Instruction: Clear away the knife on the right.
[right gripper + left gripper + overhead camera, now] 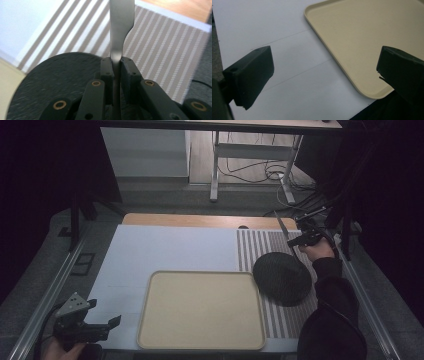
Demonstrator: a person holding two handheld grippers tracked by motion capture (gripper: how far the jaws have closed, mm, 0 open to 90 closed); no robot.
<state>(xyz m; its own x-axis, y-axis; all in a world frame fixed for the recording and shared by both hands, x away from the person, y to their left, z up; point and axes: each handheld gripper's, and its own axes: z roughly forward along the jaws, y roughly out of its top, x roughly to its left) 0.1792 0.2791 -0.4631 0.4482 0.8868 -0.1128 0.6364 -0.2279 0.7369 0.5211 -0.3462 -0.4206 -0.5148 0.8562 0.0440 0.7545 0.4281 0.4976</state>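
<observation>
At the right of the high view, the right gripper [300, 239] is held up above the striped placemat [260, 247], clenched on a thin metal utensil, most likely a table knife [281, 226], whose blade points up and toward the far edge of the table. In the right gripper view the jaws pinch the narrow shank of the knife [121, 30] and the wider blade rises to the top of the frame; the tip is cut off, so its exact kind cannot be settled. Below it sits a dark round plate [281, 278], lying on the placemat just right of the beige tray [201, 310], which is bare.

At the lower left of the high view, the left gripper [107, 325] hovers low by the tray's near left corner with its jaws spread wide and nothing between them; the left gripper view shows the tray's rim [332, 56] and white table surface [287, 75] between the two black pads.

The grip is the weak point. The pads hold smooth metal on a thin section, so the knife could pivot or slide out if the hand tilts or jolts, and fall onto the plate or off the right edge of the table. The right sleeve [332, 292] also hangs close over the plate's rim and could nudge it.
</observation>
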